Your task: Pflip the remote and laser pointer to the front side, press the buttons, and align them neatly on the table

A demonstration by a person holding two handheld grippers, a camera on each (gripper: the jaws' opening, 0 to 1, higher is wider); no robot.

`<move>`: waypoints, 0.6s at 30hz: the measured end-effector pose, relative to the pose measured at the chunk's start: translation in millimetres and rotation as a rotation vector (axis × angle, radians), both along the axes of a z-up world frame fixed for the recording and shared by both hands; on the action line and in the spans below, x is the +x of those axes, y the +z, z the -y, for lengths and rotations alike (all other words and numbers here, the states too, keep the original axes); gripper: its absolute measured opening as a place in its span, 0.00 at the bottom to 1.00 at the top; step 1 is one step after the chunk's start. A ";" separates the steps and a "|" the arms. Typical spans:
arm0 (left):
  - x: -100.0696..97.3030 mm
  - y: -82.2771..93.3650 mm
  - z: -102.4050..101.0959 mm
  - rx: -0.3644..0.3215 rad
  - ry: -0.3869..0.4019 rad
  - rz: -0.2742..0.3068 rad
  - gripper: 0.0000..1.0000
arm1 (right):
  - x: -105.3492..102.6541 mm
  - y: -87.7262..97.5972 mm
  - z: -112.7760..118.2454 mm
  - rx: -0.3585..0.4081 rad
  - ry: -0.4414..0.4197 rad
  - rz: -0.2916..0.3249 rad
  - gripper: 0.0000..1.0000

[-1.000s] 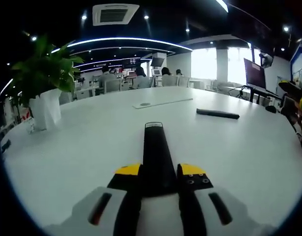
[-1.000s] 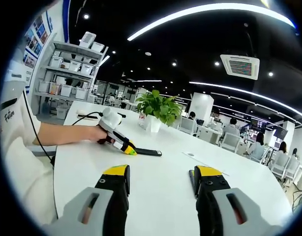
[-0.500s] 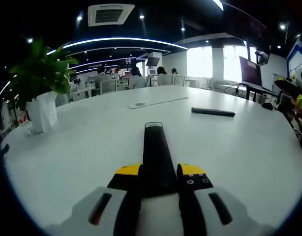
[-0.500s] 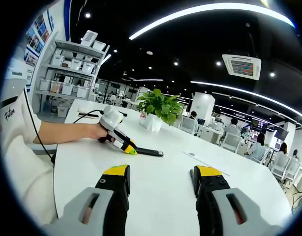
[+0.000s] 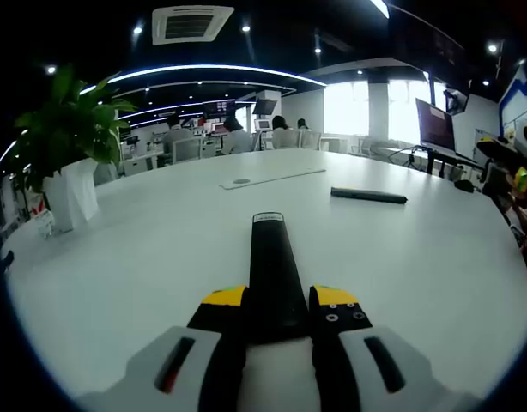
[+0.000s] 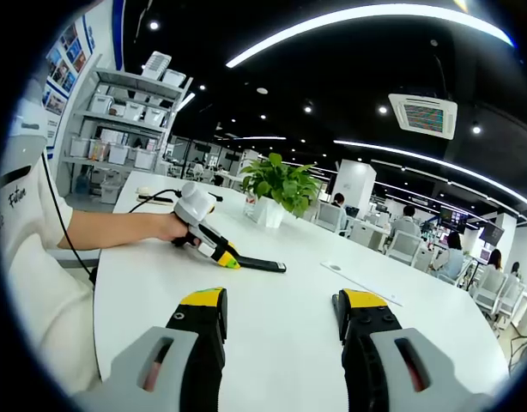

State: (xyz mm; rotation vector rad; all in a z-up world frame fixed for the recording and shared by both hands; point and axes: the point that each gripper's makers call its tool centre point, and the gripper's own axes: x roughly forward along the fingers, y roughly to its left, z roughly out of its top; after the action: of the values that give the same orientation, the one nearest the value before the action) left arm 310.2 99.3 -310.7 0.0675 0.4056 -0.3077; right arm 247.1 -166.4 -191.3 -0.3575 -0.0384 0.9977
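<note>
Both views low over shared table (image 5: pixel 143 257)

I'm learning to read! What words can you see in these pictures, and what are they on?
"Future", as best I can read it, slanted: on the person's white shirt, at the chest.
Posters on the blue wall: too small to read.
Pale mark at the black remote's far tip: blurred.

1. The remote's (image 5: pixel 275 275) near end was hidden between the left gripper's (image 5: pixel 278 307) jaws.
2. Its buttons could not be made out.
3. The laser pointer (image 5: pixel 368 196) was too small to show which side faced up.
4. The counter's (image 5: pixel 143 249) near edge was cut off.
</note>
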 end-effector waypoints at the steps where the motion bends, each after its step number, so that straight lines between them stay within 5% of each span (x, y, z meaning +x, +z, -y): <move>1: -0.1 0.1 0.6 0.001 -0.002 0.000 0.30 | -0.1 -0.1 -0.2 0.000 0.001 0.000 0.54; 18: -3.9 0.8 8.8 0.001 -0.034 -0.003 0.30 | -1.8 -3.0 -2.2 -0.021 0.007 0.005 0.54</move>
State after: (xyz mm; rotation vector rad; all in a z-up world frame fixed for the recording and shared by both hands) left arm 306.3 90.6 -309.9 0.0745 0.4076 -0.3410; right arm 245.3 -164.1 -194.3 -0.3791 -0.0341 1.0046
